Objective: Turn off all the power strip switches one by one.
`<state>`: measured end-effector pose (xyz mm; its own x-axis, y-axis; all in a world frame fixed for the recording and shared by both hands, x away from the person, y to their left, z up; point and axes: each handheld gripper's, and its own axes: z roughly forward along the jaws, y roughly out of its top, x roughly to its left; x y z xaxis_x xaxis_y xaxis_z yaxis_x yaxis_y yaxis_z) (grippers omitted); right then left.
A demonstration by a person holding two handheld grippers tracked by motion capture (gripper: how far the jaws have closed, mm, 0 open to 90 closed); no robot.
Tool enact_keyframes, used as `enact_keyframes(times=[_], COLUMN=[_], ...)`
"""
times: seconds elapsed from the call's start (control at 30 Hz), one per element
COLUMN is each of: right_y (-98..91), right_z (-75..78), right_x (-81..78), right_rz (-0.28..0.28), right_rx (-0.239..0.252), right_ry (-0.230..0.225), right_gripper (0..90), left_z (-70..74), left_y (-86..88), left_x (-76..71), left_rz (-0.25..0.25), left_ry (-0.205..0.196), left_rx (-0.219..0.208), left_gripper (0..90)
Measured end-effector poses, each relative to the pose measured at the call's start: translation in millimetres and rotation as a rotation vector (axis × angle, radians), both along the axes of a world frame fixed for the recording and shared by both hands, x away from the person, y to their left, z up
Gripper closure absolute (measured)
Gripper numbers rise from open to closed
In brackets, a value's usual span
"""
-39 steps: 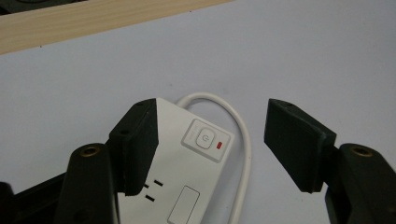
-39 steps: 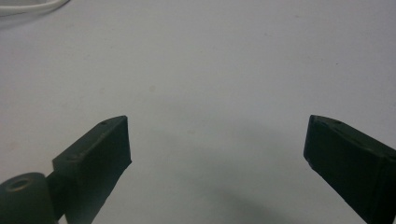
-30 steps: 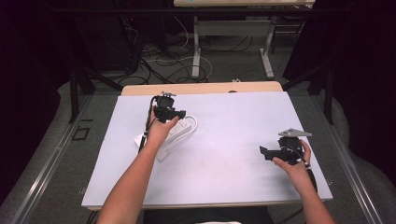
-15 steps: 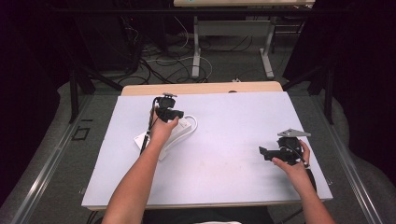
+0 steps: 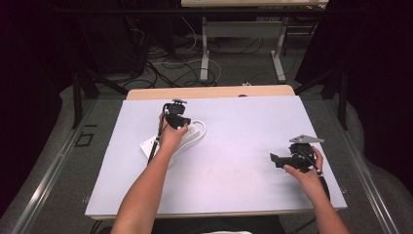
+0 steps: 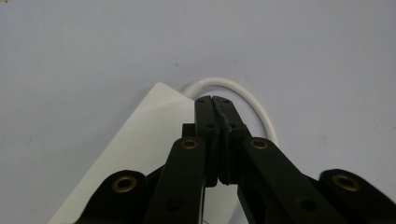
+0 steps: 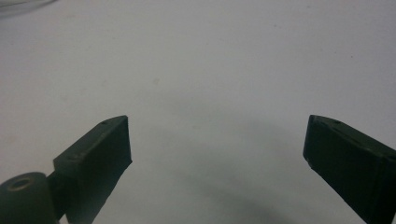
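1. Dark floor with loose cables (image 5: 160,68) and the legs of a second table (image 5: 204,53) lies beyond the far edge of a pale bench (image 5: 234,190).
2. On the bench's left-centre part lies a white flat block (image 5: 148,146) with a white cord (image 5: 200,134) looping from it; what the block is cannot be told.
3. The left claw (image 5: 176,117) hangs over the far end of the block, held by the person's left hand (image 5: 170,136). In the left gripper view its jaws stand pressed together with nothing seen between them, above the block's corner (image 6: 154,116), and the cord (image 6: 224,83) curves just beyond the tips.
4. The right claw (image 5: 275,160) sits near the bench's right edge, well apart from the block. In the right gripper view its jaws stand wide apart, holding nothing, over bare bench (image 7: 210,93).
5. Open bench stretches between the two claws and along the near edge.
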<state>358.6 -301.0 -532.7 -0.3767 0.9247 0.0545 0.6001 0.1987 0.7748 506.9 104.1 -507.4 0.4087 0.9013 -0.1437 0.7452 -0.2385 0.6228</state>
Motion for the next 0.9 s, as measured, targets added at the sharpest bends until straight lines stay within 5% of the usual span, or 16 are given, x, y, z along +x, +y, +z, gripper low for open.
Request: enact_keyframes(times=[0.5,0.9], right_y=[-1.2,-1.9], right_z=[-0.7,-1.4], right_x=[0.4,0.5], right_rz=[0.003,-0.003], right_rx=[0.004,0.013], right_ry=[0.004,0.013], right_gripper=[7.3,7.5], left_z=[-10.7,-13.6], left_y=[-10.2,-10.7], left_x=[0.8,1.9], left_rz=[-0.014,-0.004], left_ry=[0.033,0.055], left_rx=[0.030,0.015], left_gripper=[90.0,90.0])
